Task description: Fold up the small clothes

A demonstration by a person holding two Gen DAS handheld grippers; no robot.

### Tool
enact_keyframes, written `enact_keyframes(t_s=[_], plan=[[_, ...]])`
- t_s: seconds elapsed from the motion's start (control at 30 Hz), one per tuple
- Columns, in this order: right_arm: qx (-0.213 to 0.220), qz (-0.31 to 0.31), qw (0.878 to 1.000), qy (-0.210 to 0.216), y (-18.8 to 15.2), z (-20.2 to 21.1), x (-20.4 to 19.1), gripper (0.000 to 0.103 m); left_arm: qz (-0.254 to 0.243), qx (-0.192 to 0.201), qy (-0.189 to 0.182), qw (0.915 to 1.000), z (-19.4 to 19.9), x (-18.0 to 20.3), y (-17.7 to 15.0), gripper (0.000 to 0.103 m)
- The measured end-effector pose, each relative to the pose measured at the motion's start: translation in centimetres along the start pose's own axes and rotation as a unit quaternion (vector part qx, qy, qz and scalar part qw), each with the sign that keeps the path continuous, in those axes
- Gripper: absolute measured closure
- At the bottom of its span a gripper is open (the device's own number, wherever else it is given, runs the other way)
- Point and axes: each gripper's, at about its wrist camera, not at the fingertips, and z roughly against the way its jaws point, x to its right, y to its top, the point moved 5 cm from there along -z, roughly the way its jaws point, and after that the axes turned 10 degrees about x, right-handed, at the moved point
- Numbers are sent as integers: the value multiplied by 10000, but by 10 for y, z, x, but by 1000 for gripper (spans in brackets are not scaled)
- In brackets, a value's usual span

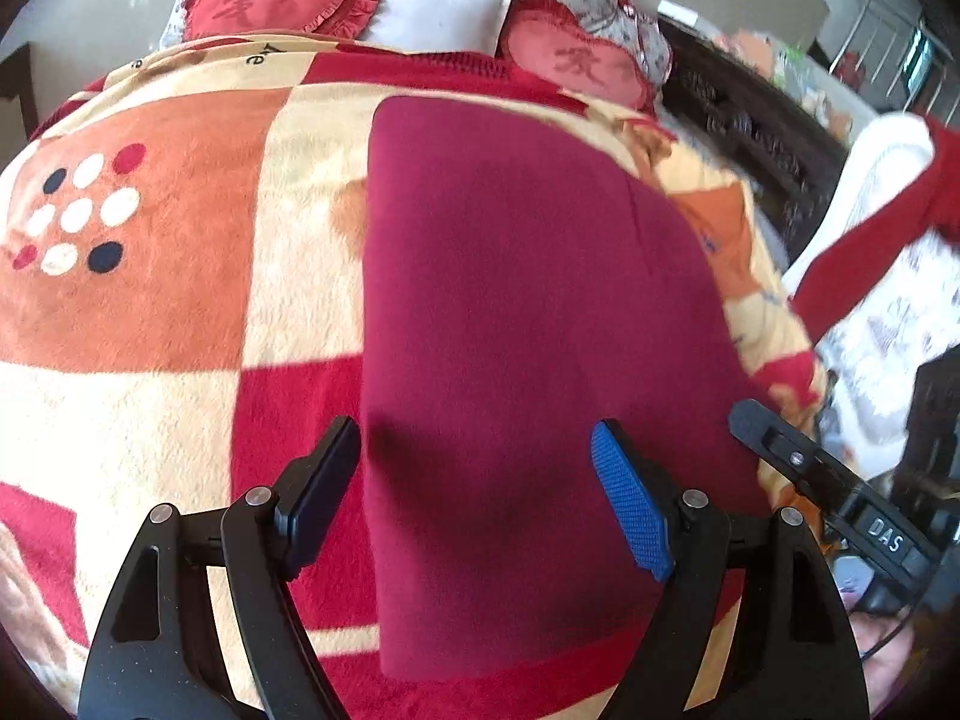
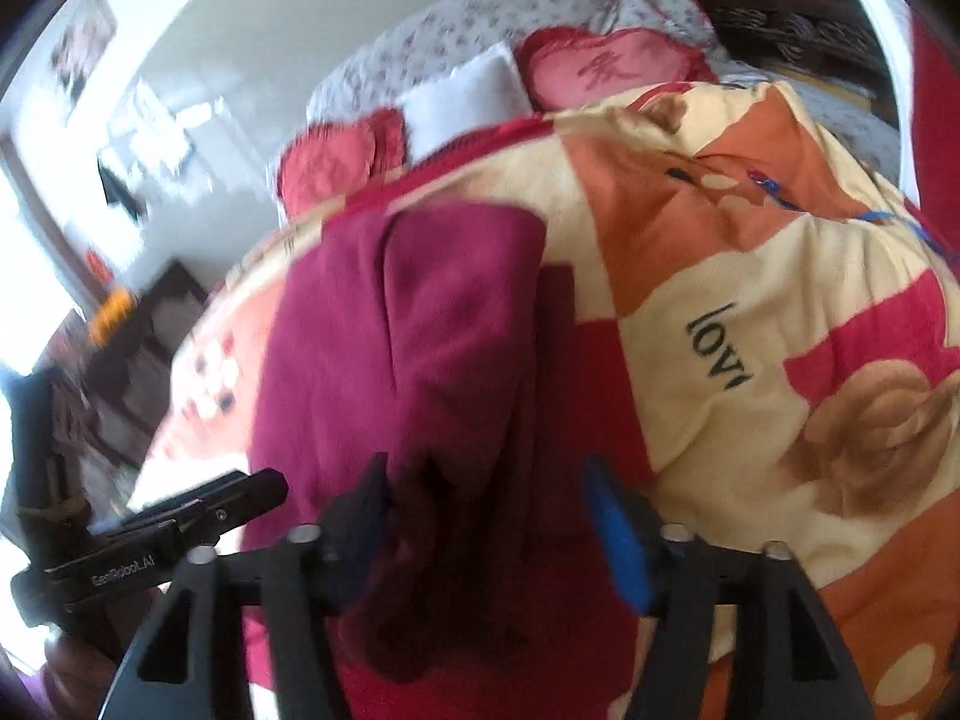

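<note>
Your left claw (image 1: 477, 498) is wide open, hovering over the near end of the maroon cloth (image 1: 528, 330), gripping nothing. That cloth lies folded flat on the patterned blanket (image 1: 150, 276) covering the bed. Your right claw (image 2: 486, 525) is spread open too, over the cloth's right edge.

Right-wrist view of garment (image 2: 420, 330) blurred
</note>
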Motion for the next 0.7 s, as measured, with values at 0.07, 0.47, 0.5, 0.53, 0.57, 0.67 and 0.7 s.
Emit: enact_keyframes(t_s=[0.07,0.47,0.5,0.53,0.57,0.67,0.7], plan=[[84,-196,9996,164,6,-2,3,20,82,-128,-53,9999,-9,0,3,21],[-749,-180,9950,642,5,-78,-7,10,696,-634,-558,9940,-50,-16,1,9],[-730,-104,9954,615,6,-80,-10,9,688,-635,-588,9939,-51,-16,2,9],[-684,-101,9958,601,9,-82,-11,9,650,-639,-605,9940,-51,-15,2,9],[-691,-107,9957,601,9,-82,-12,9,624,-639,-619,9941,-52,-14,3,9],[-706,-90,9956,616,13,-83,-13,12,583,-626,-643,9943,-51,-14,5,9],[-698,-58,9956,617,13,-83,-13,19,549,-592,-638,9947,-50,-13,5,12]])
